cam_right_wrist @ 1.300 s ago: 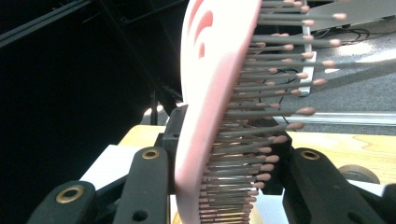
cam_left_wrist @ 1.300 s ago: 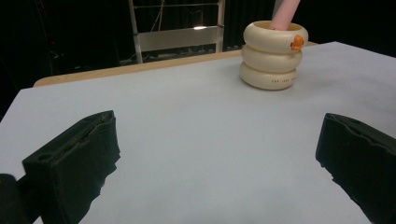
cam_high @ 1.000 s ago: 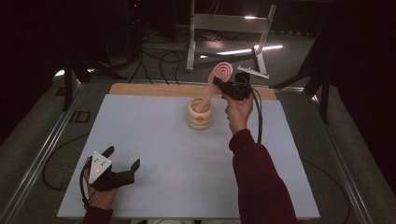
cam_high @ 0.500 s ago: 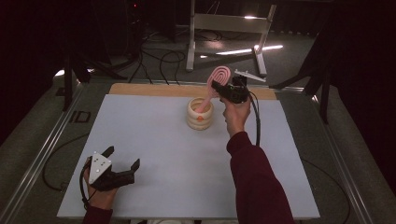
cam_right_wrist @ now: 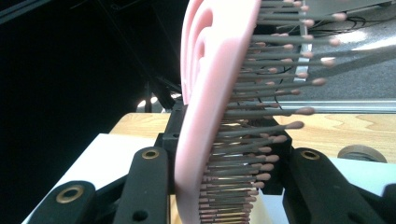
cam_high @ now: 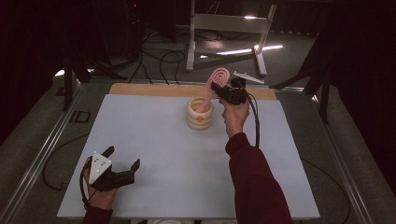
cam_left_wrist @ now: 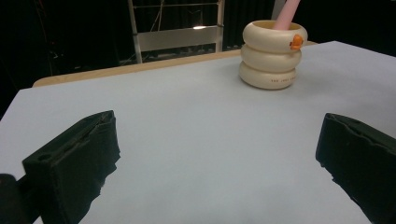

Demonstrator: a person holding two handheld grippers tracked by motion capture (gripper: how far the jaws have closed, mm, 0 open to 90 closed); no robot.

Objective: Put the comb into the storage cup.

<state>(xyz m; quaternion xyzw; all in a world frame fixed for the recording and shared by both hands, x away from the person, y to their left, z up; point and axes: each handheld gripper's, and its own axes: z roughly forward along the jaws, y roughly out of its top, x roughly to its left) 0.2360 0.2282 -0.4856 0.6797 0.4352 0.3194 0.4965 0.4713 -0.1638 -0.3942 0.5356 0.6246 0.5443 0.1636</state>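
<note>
Tabletop (cam_high: 154,154) bare but for a cream ringed holder (cam_high: 200,113) near its far edge; pink hairbrush (cam_high: 215,83) stands handle-down inside, leaning. Right claw (cam_high: 218,88) clenched on the brush head, so placement looks nearly done, release pending. Left claw (cam_high: 122,161) released, idle at the near corner.

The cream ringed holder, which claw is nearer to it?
Right. The right claw grips the pink hairbrush standing in the holder; the left claw rests far off at the table's near edge.

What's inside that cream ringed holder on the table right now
The pink hairbrush's handle goes down into the cream holder, leaning toward the right gripper, which is shut on the brush head. The holder's wall hides the handle's lower end and anything else inside.
</note>
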